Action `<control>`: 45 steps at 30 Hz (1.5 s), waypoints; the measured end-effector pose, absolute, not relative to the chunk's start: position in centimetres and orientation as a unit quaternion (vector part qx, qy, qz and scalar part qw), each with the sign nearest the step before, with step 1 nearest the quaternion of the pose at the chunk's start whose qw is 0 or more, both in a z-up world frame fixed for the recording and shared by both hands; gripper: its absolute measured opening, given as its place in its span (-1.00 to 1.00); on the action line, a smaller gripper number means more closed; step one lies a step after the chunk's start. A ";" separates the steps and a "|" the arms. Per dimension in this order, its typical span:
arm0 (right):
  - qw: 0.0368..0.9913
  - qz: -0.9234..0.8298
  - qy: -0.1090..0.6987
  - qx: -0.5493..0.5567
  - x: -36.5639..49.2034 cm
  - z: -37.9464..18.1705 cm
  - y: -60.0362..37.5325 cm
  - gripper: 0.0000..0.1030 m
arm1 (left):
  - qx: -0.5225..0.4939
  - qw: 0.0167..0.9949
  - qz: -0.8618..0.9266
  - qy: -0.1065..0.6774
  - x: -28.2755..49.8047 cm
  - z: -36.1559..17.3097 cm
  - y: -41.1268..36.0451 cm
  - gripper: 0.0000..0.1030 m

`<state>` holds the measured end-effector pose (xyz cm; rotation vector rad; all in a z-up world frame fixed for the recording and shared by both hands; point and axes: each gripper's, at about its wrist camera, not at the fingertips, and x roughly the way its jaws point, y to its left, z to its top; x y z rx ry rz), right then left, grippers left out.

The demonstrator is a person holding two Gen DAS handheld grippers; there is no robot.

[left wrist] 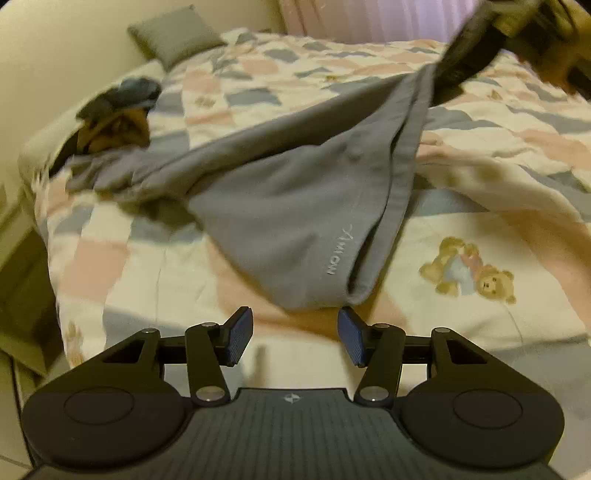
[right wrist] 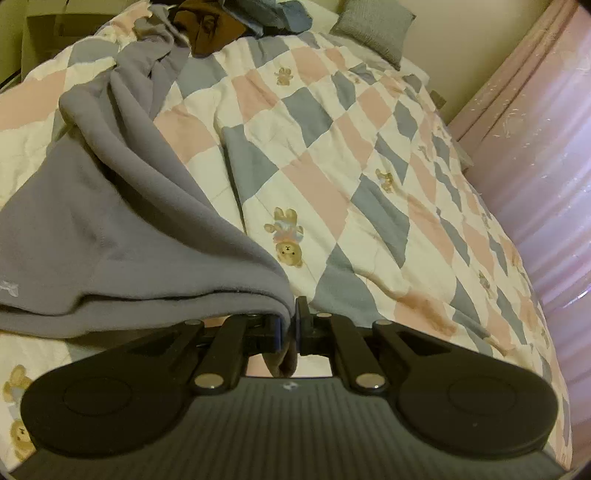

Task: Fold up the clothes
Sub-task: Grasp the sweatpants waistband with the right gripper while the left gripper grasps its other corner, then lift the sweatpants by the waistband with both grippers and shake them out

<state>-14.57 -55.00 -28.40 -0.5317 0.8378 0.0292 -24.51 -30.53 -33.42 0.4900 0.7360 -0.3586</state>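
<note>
A grey fleece garment [left wrist: 280, 206] with a small white logo lies stretched across the patchwork quilt. My left gripper [left wrist: 295, 332] is open and empty, just short of the garment's near hem corner. My right gripper [right wrist: 290, 326] is shut on the garment's hem edge [right wrist: 184, 291] and lifts that corner; in the left wrist view it shows blurred at the upper right [left wrist: 469, 48], pulling the cloth up. The rest of the garment [right wrist: 110, 184] drapes away to the left.
The quilt [right wrist: 332, 155] with teddy-bear patches covers the bed. A pile of brown and blue clothes [left wrist: 118, 110] lies at the bed's far side. A grey cushion [left wrist: 173, 33] sits by the wall. Pink curtains [right wrist: 535, 166] hang on the right.
</note>
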 end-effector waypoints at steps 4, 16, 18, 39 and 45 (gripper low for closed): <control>0.867 0.026 0.405 -0.290 -14.5 -30.0 -54.3 -0.92 | 0.297 0.881 -0.173 0.326 -24.3 -35.1 -33.3 0.05; 0.849 0.058 0.397 -0.343 -15.0 -33.3 -54.8 -0.84 | 0.517 0.808 -0.237 0.153 -26.4 -39.1 -34.4 0.15; 0.841 0.067 0.392 -0.366 -15.4 -34.2 -54.7 -0.83 | 0.533 0.801 -0.237 0.136 -25.4 -39.6 -34.4 -0.71; 0.797 0.140 0.253 -0.530 -22.0 -39.2 -47.9 -0.31 | 0.483 0.832 -0.196 0.192 -26.4 -34.0 -26.3 -0.72; 0.772 0.177 0.251 -0.557 -22.1 -39.4 -47.0 -0.91 | 0.481 0.830 -0.201 0.200 -25.4 -37.8 -27.1 -0.76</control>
